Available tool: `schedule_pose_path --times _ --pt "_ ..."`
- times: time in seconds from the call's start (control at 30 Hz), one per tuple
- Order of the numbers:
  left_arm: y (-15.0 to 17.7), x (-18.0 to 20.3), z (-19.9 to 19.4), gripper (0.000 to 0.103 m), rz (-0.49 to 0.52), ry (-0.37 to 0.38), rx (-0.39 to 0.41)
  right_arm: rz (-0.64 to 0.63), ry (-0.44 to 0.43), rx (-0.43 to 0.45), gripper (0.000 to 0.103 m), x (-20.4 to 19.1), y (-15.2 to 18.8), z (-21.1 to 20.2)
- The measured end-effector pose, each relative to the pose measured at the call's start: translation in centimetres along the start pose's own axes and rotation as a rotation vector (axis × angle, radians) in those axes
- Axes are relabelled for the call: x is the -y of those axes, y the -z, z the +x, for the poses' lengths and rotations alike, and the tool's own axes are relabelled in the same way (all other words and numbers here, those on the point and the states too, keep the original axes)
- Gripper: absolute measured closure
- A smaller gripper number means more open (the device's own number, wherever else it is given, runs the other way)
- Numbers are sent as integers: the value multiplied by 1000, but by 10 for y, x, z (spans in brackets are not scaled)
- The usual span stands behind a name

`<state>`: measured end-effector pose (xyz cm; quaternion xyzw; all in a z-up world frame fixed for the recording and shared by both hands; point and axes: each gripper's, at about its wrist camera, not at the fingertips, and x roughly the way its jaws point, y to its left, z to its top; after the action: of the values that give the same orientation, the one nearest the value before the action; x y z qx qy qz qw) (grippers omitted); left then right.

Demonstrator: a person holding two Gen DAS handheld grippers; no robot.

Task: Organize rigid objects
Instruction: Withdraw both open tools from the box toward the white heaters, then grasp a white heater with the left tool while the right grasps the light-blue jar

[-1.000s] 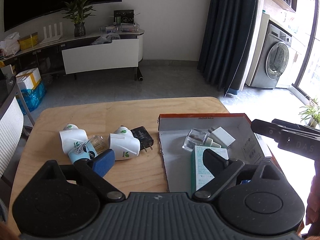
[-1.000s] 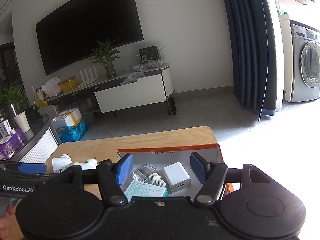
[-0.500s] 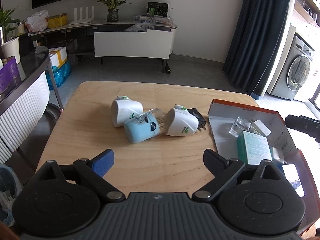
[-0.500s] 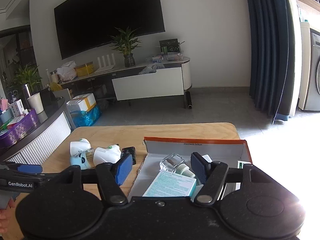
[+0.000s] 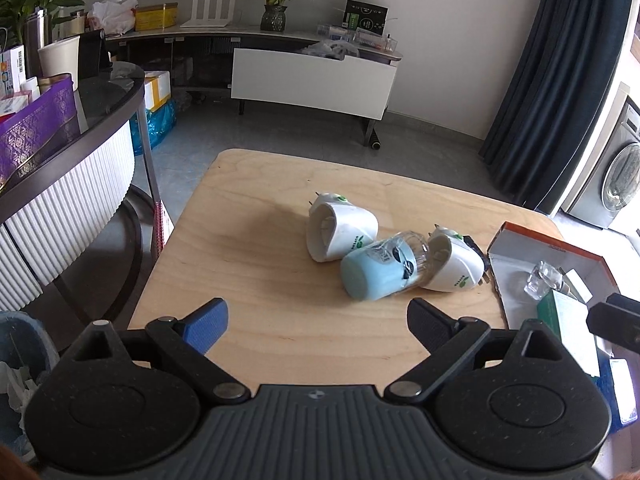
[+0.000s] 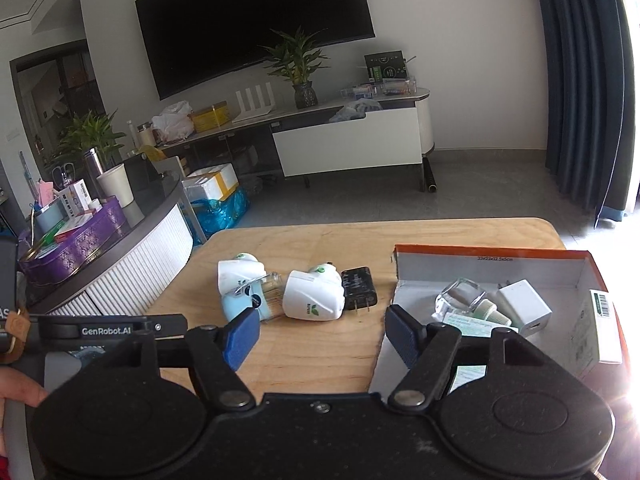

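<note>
On the wooden table lie two white plug-in devices, a pale blue jar with a clear lid between them, and a black charger. My left gripper hangs open and empty in front of this cluster. My right gripper is empty too, its jaws opening, nearer the table's front edge between the cluster and the orange box. That box holds a clear cube, a white adapter and a green carton.
A curved dark counter with a purple basket stands left of the table. A bin sits below it. Behind are a TV console, a curtain and a washing machine. A hand holds the left gripper's handle.
Both grippers swung left, away from the box and towards the cluster of devices. The right gripper's jaws have spread wider. Nothing on the table moved.
</note>
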<state>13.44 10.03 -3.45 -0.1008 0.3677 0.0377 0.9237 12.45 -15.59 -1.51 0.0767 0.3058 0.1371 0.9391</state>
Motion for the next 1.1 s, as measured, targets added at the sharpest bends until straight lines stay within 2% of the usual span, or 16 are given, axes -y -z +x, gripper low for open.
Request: schedule_pose_path --times 0.07,0.33,0.5,0.67,0.77,0.9,1.1 --pt "-7 -5 10 0 -6 -2 -1 12 -13 -5 20 -6 2 3" --pt "-39 -2 55 0 -15 33 -21 11 -18 -22 20 -15 7 12" --pt "-49 7 93 0 -20 38 -88 34 -26 -23 20 -12 7 18" --pt "-48 5 115 0 -35 50 -129 35 -19 -34 20 -9 9 26" --pt "-42 6 112 5 1 54 -88 44 -22 -40 20 -5 9 32" --pt "-35 9 101 36 57 67 -41 54 -24 -46 20 -4 10 38" --pt "-27 -9 78 36 30 86 -26 42 -28 -53 20 -10 12 43"
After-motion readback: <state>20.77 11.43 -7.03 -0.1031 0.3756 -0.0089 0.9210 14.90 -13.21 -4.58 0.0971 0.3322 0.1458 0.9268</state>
